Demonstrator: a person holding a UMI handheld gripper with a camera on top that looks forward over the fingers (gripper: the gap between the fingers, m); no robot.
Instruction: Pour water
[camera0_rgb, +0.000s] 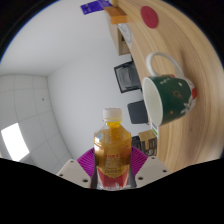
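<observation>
A clear plastic bottle (111, 146) with a white cap and amber liquid inside is held between my fingers. My gripper (112, 165) is shut on the bottle, with the magenta pads (87, 160) pressing its labelled body from both sides. The whole view is rolled, so the wooden table (180, 50) runs up the right side. A green mug (168, 98) with a white inside and a handle stands on that table, just beyond and to the right of the bottle's cap. The bottle's neck sits near the mug's mouth without touching it.
A red round coaster (150, 16) lies farther along the table. A small dark framed object (127, 75) and a purple item (96, 6) lie beyond the mug. White wall and floor fill the left side.
</observation>
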